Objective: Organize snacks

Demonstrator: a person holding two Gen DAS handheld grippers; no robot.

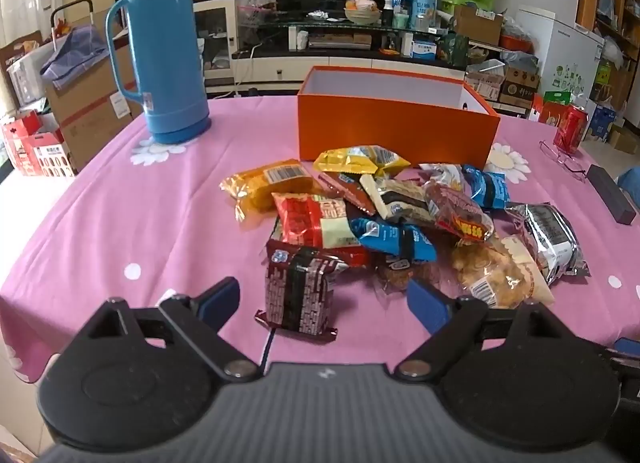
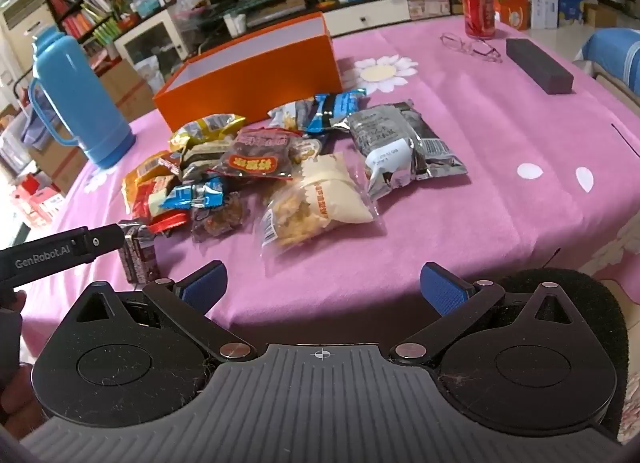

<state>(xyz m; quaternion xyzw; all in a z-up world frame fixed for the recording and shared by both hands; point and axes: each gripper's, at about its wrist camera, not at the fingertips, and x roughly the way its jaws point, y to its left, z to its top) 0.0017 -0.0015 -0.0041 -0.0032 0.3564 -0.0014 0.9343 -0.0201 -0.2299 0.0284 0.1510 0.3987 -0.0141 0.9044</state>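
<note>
The dark red snack pack (image 1: 298, 295) lies on the worktop (image 1: 140, 215) at the near edge of the snack pile (image 1: 392, 215), right between our left tongs (image 1: 324, 299), which are spread wide. Its long side points away from us. Our right tongs (image 2: 324, 283) are spread too, holding nothing. The orange box (image 1: 396, 127) behind looks empty.
</note>
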